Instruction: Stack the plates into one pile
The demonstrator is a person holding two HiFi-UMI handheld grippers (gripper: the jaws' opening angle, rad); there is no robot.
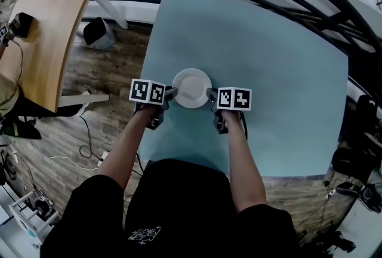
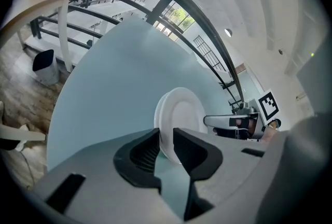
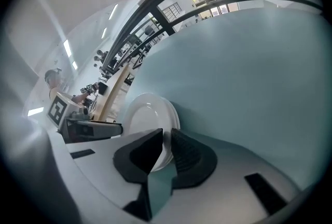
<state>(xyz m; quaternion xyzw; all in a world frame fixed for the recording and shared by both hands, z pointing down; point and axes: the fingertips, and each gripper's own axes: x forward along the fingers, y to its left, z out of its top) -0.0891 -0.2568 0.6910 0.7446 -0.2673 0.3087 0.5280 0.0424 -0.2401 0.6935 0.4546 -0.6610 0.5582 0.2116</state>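
A: Black sleeves (image 1: 89,209) up front, we tag those. Grippers?
B: We see left gripper (image 1: 173,93) slack round the plates (image 1: 191,87) at the rim, right gripper (image 1: 210,94) pinching the opposite rim. Pile sits on the teal table (image 1: 268,60), our side.

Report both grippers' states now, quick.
Left gripper: open, with the rim of the plates between its jaws but not clamped.
Right gripper: closed on the rim of the plates.
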